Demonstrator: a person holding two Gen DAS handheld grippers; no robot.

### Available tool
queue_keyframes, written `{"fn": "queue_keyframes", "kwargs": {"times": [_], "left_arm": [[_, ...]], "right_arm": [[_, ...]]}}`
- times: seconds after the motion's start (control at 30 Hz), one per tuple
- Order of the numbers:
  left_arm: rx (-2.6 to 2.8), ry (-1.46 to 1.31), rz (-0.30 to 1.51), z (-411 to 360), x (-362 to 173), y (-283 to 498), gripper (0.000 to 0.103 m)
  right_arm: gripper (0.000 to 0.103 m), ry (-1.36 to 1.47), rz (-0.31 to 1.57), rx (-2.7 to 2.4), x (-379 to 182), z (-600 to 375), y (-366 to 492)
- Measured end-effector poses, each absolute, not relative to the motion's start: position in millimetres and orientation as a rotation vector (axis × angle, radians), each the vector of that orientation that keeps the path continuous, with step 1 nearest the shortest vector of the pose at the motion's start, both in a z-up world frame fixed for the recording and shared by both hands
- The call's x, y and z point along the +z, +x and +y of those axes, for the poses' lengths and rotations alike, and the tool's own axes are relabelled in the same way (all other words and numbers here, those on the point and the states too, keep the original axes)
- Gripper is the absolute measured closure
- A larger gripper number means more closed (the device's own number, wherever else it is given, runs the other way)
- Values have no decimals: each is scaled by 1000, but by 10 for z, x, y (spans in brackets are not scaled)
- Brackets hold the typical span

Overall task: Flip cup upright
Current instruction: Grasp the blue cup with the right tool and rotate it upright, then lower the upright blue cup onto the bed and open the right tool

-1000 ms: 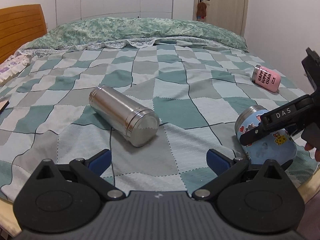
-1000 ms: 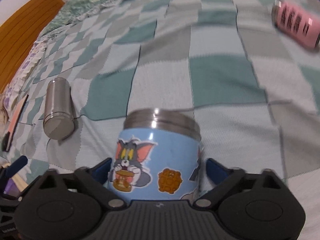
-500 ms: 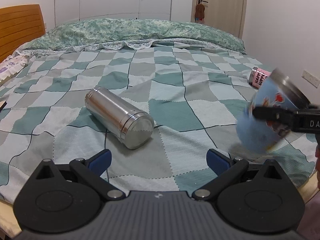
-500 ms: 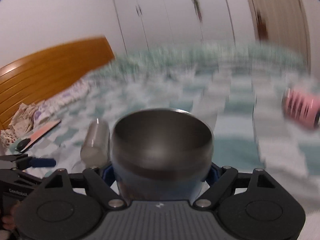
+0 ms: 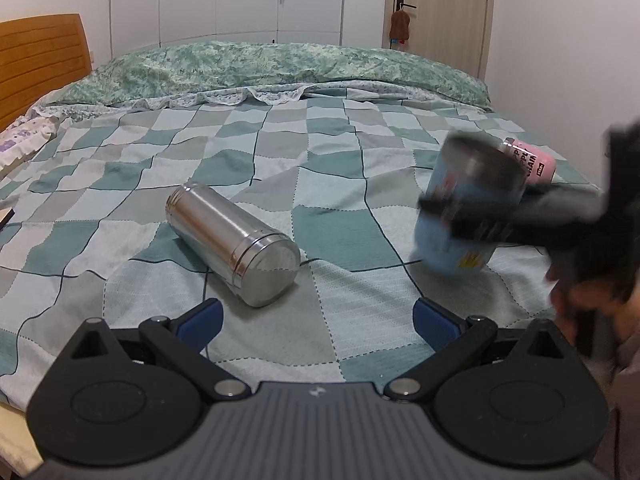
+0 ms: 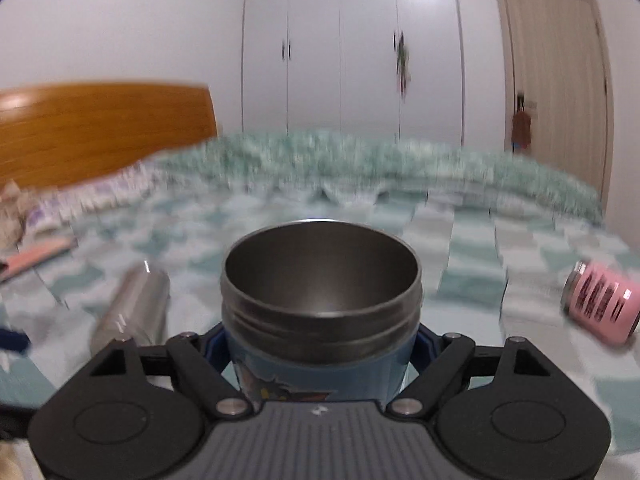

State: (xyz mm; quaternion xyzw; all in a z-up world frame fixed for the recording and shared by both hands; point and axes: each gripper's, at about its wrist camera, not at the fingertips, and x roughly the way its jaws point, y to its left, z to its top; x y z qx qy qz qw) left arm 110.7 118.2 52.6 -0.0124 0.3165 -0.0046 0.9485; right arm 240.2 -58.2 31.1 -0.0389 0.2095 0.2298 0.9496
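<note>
Right wrist view is showing the right gripper (image 6: 320, 344) pinching the blue cup (image 6: 320, 300) by its body, a blue pad sitting against each side, with the steel-lined mouth facing up and away from the camera and the threaded rim just above the fingers; the bed (image 6: 472, 248) behind is blurred; a pink can (image 6: 600, 306) is lying on its side at the right, and a steel flask (image 6: 132, 308) is lying at the left, both well apart from the cup. Left wrist view is showing the same cup (image 5: 468, 204) at the right, tilted with its mouth up and leaning toward the left, the right gripper (image 5: 472, 222) clamping across its middle; whether its base is touching the checked blanket (image 5: 340, 236) is hard to tell through the blur; the pink can (image 5: 532, 160) is lying just behind it; the steel flask (image 5: 232, 240) is lying on its side near the middle of the bed (image 5: 280, 152), its flat end toward the camera; the left gripper (image 5: 316, 316) is hovering with its blue-tipped fingers spread wide, holding nothing, the flask just ahead of its left finger.
</note>
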Motion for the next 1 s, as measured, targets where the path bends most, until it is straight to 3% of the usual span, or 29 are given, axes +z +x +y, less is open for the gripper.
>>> {"fn": "queue_keyframes", "kwargs": {"times": [0.1, 0.4, 0.47, 0.53, 0.73, 1.0], "left_arm": [[-10, -28, 641, 1180, 530, 1106, 0], [-8, -25, 609, 1130, 581, 1077, 0], [-8, -29, 570, 1101, 629, 1010, 0], [-10, -28, 526, 1048, 679, 930, 0], [-13, -56, 404, 835, 745, 644, 0], [45, -97, 257, 579, 518, 190, 0]], "right_arm": [[20, -123, 426, 465, 25, -515, 2396], [20, -127, 425, 476, 57, -522, 2344], [6, -85, 384, 489, 146, -616, 2246], [0, -39, 290, 492, 267, -778, 2039], [0, -36, 99, 513, 529, -1294, 1349], [0, -76, 31, 458, 364, -1963, 575]]}}
